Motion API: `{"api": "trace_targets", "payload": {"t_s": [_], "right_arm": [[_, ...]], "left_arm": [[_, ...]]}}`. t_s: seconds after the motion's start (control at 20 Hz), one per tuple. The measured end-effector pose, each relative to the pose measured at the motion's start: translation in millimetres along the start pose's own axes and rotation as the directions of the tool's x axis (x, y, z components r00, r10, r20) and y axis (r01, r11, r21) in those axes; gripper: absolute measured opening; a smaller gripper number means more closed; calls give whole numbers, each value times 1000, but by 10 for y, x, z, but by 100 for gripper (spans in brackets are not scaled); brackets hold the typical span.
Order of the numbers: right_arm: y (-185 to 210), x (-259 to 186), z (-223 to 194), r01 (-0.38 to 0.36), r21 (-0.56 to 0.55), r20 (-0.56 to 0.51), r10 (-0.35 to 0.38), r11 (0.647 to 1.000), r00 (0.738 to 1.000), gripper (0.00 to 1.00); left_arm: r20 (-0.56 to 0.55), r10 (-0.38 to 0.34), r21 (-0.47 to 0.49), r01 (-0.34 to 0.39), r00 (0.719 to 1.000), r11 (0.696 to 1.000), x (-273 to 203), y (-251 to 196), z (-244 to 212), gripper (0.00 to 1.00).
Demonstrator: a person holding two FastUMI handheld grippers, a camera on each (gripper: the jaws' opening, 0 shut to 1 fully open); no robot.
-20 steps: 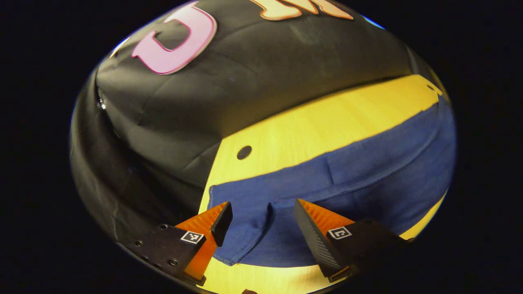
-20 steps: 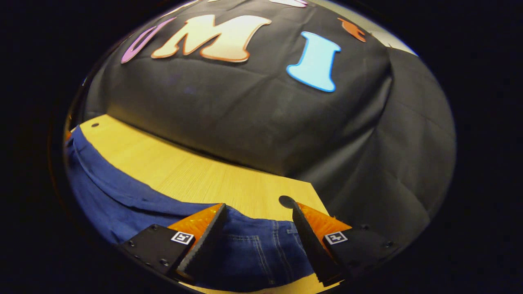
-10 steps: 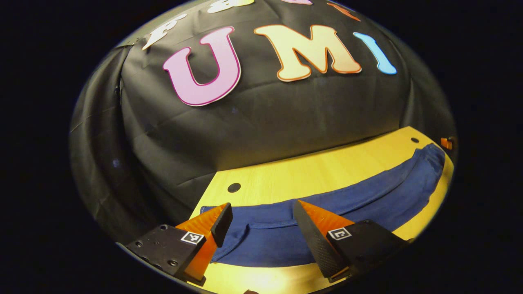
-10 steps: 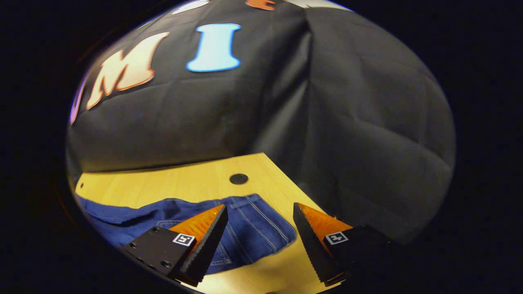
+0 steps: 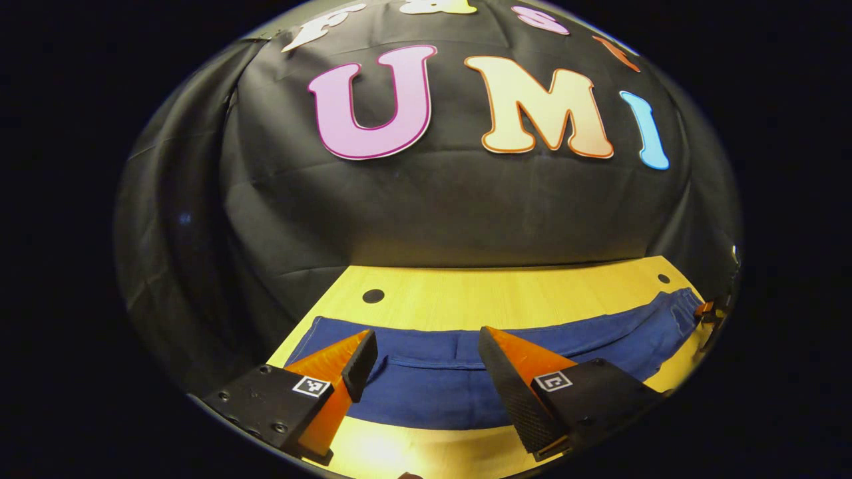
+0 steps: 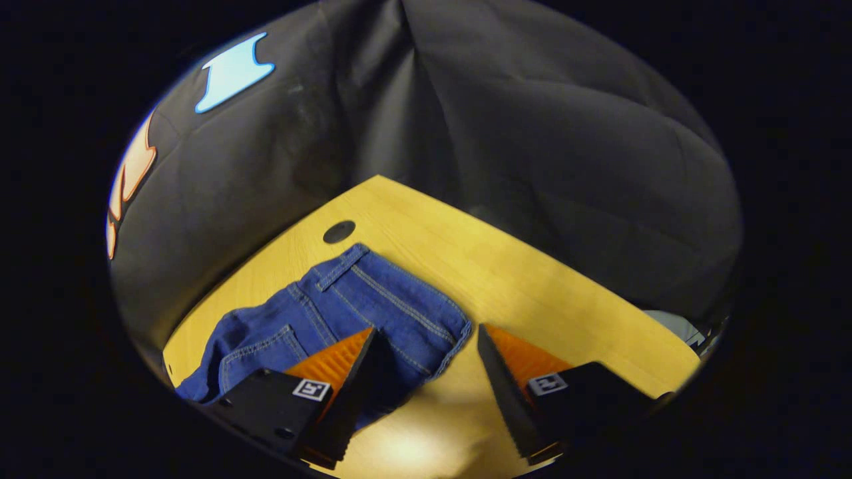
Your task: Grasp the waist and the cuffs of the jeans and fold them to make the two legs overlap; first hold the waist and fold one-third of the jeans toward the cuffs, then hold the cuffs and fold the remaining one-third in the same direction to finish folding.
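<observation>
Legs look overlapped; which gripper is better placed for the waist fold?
Probably the right gripper. It hangs open above the waistband and back pocket of the blue denim jeans on the yellow wooden table. The left gripper, also open, faces plain leg fabric.

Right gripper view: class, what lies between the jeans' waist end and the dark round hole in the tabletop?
Only bare wooden table between jeans and hole.
</observation>
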State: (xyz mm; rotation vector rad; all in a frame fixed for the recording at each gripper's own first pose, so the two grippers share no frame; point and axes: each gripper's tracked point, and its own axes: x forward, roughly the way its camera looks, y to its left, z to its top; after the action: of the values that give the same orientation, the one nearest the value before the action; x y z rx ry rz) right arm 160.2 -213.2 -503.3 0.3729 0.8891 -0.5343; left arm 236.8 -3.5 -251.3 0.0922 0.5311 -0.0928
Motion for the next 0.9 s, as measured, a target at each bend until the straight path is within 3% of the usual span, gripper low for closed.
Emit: {"api": "trace_targets", "payload": {"t_s": [0.1, 0.25, 0.6, 0.9], "right_arm": [[107, 20, 49, -41, -19, 10, 41, 999, 999, 54], [177, -139, 159, -20, -52, 38, 22, 998, 999, 3], [1108, -1016, 645, -117, -173, 226, 155, 978, 962, 2], [1839, -2040, 392, -145, -309, 316, 245, 940, 917, 3]], "left_arm": [[0, 7, 1, -7, 1000, 1000, -65, 62, -13, 95], [14, -6, -28, 6, 1000, 1000, -134, 156, 15, 95], [65, -38, -67, 43, 997, 997, -233, 683, 83, 95], [95, -50, -104, 60, 994, 993, -300, 1324, 156, 95]]}}
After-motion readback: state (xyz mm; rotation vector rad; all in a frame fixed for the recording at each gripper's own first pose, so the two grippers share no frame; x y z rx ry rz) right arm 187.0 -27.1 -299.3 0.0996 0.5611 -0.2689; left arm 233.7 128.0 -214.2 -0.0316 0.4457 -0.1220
